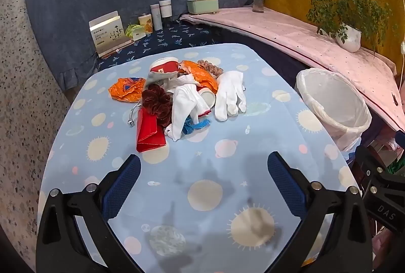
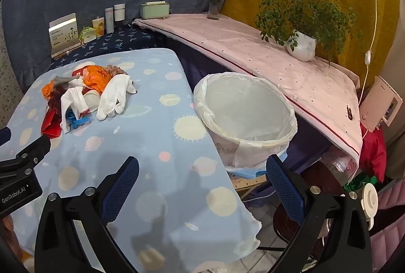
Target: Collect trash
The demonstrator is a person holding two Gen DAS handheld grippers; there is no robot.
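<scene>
Trash, a heap of crumpled orange plastic, white cloth gloves and red card (image 1: pixel 177 101), lies ahead of the wide-open, empty left gripper (image 1: pixel 203 171), nearer it than the equally spread right gripper (image 2: pixel 202 171), which faces the white-lined bin (image 2: pixel 245 111).

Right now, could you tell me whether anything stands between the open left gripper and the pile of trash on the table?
Nothing visible does: only bare tablecloth lies between the left gripper and the trash pile.
</scene>
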